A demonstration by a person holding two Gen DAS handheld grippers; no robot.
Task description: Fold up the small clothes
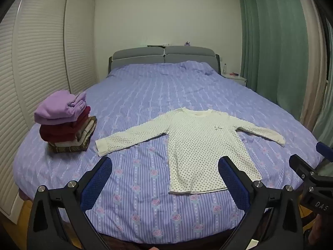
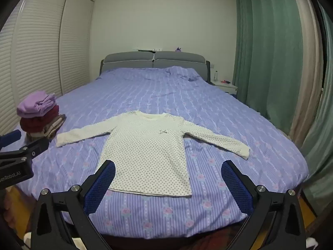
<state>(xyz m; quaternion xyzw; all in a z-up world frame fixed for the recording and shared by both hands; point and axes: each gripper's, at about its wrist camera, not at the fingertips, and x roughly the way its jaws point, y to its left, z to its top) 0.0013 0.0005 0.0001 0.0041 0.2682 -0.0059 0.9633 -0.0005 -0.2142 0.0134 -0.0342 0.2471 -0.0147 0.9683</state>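
A small cream long-sleeved top with dark dots (image 1: 199, 145) lies flat on the bed, front up, both sleeves spread out, hem toward me; it also shows in the right wrist view (image 2: 149, 154). My left gripper (image 1: 165, 166) is open and empty, above the foot of the bed, just short of the hem's left side. My right gripper (image 2: 168, 169) is open and empty, above the hem's right side. The right gripper shows at the right edge of the left wrist view (image 1: 312, 173); the left gripper shows at the left edge of the right wrist view (image 2: 20, 152).
A stack of folded clothes (image 1: 64, 125), purple on top, then red and beige, sits at the bed's left edge (image 2: 39, 116). The bed (image 1: 158, 95) has a purple striped floral cover. A louvred wardrobe (image 1: 41, 62) stands left, green curtains (image 1: 276, 52) and a nightstand (image 1: 234, 78) right.
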